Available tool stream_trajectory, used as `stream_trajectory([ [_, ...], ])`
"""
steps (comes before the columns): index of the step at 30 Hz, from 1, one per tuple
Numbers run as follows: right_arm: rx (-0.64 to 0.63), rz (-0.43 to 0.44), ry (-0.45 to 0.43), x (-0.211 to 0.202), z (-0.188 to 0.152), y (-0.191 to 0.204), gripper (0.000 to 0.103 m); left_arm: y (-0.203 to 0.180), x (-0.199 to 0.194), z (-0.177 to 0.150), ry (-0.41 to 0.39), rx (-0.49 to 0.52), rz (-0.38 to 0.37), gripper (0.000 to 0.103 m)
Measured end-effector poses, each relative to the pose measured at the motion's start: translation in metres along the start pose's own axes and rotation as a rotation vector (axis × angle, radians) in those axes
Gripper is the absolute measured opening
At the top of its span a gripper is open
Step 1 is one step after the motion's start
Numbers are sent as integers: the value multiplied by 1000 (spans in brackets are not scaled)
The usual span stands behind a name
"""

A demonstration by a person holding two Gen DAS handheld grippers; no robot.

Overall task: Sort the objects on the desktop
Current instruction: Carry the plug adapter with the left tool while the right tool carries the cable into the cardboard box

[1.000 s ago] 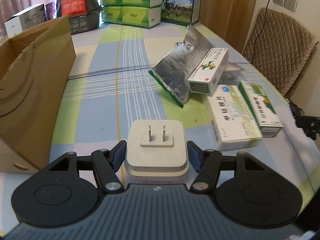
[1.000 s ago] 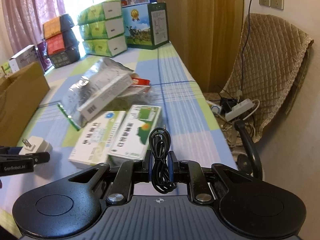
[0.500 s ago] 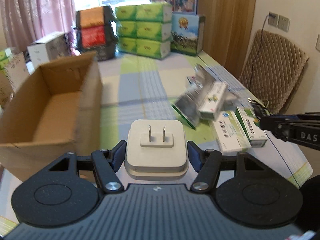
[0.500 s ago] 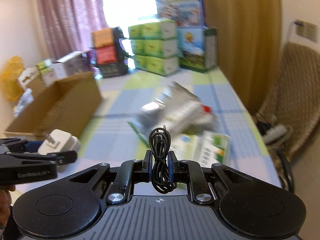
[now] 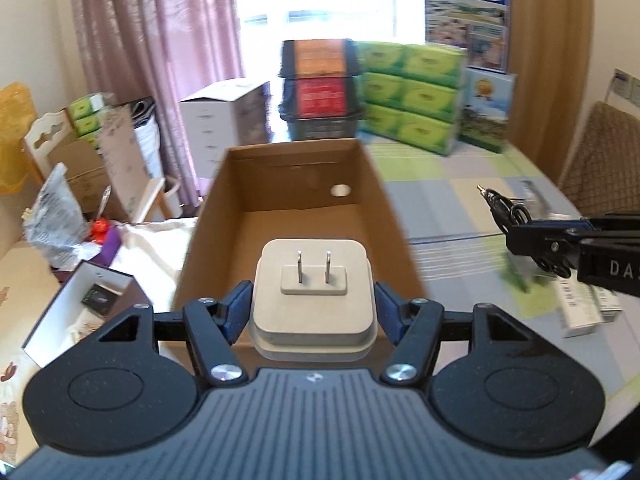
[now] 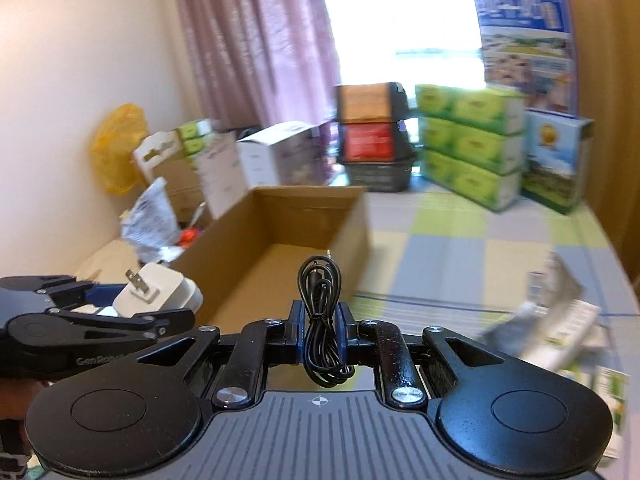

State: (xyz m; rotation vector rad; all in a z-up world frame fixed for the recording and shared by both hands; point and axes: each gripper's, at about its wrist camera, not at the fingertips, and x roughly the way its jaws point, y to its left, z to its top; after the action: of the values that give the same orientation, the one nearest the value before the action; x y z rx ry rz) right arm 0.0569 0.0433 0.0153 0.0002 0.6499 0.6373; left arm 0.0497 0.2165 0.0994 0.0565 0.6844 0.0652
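The desk, under a checked cloth, carried an open cardboard box with green tissue packs stacked beyond it. The left claw gripped a white plug adapter, prongs forward, at the box's near end. The right claw pinched a coiled black cable beside the box. Only the right wrist view showed blurred medicine boxes on the desk's right side.
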Motion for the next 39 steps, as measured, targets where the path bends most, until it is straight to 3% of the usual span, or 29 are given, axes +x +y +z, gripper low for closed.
stream_trajectory([
  [7, 1, 15, 50, 55, 3, 27, 12, 49, 31, 8, 27, -2, 0, 60],
  [20, 2, -5, 91, 98, -3, 31, 12, 61, 78, 0, 57, -19, -66, 63],
  [22, 4, -3, 96, 101, -5, 29, 12, 63, 78, -1, 46, -30, -53, 71],
  [31, 18, 48, 75, 103, -6, 31, 13, 72, 54, -6, 0, -58, -42, 71],
  [35, 25, 46, 39, 92, -5, 29, 30, 75, 42, -9, -11, -76, -26, 71],
  [39, 52, 29, 5, 65, -8, 19, 34, 73, 25, -14, -36, -80, 15, 74],
])
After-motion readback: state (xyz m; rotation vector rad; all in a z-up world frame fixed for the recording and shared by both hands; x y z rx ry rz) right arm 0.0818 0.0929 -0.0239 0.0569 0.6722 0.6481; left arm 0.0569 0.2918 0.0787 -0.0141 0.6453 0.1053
